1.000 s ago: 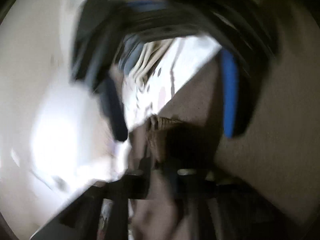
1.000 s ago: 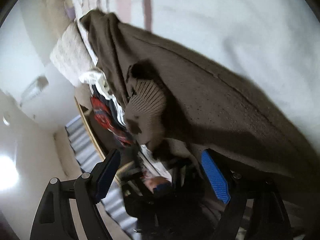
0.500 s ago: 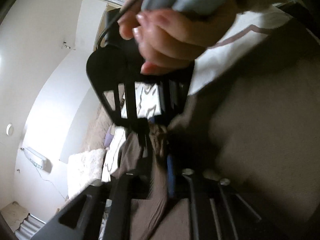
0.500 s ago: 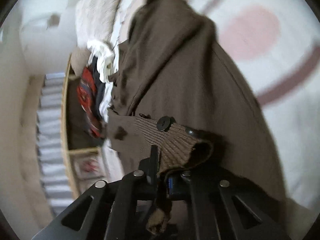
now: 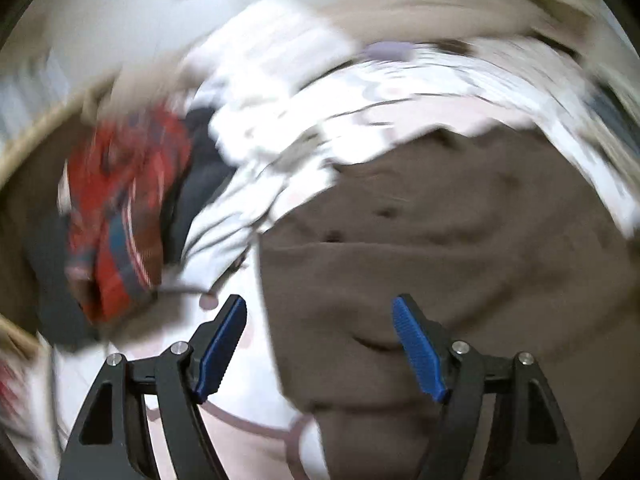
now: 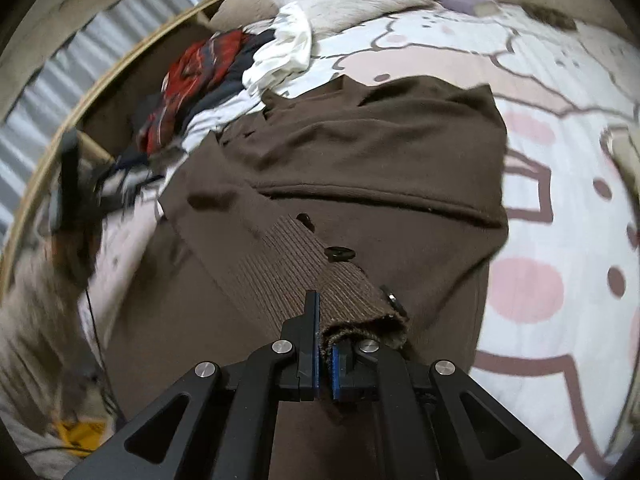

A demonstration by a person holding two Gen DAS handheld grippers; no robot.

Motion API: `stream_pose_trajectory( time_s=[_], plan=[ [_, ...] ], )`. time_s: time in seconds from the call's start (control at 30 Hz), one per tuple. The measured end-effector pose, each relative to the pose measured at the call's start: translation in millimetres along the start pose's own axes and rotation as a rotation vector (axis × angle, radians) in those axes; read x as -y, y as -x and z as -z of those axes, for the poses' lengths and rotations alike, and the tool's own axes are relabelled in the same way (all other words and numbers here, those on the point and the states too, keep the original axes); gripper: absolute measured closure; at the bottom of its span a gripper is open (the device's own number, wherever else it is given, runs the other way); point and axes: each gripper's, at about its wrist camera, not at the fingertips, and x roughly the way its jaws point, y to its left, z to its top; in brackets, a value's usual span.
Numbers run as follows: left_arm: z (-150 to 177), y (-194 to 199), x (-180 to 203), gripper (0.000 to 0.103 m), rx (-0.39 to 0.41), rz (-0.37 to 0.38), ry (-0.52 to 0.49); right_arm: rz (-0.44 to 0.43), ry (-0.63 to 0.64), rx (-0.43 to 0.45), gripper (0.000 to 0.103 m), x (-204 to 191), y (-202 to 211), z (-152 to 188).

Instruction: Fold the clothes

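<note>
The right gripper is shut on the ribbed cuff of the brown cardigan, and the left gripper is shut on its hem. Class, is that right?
Not quite. The left gripper is open, as the left wrist view shows: its blue fingers stand wide apart and hold nothing. The right gripper is indeed shut on the ribbed cuff of the brown cardigan.

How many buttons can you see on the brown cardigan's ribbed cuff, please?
3. One button sits at the far end of the cuff, one in the middle, one near the right gripper pinching the cuff. Others may be hidden.
</note>
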Motion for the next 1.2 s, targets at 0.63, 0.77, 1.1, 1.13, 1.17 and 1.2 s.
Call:
stream_pose_trajectory(
  time_s=[0.63, 0.77, 1.1, 1.13, 1.17, 1.2],
  plan=[
    [19, -161, -116, 0.096, -0.167, 0.102, 0.412, 0.174, 0.178, 0.03, 0.098, -13, 3, -25],
    [37, -157, -137, 0.096, -0.109, 0.16, 0.595, 0.225, 0.247, 0.086, 0.098, -21, 19, -52],
    [71, -169, -172, 0.096, -0.059, 0.232, 0.837, 0.241, 0.425, 0.215, 0.098, -61, 58, -120],
    [73, -170, -173, 0.096, -0.057, 0.231, 0.849, 0.236, 0.425, 0.2, 0.098, -59, 54, -127],
    [74, -171, -175, 0.096, -0.055, 0.229, 0.86, 0.235, 0.418, 0.174, 0.098, -53, 46, -132],
    [76, -171, -177, 0.096, -0.052, 0.222, 0.865, 0.234, 0.409, 0.143, 0.098, -46, 38, -136]
  ],
)
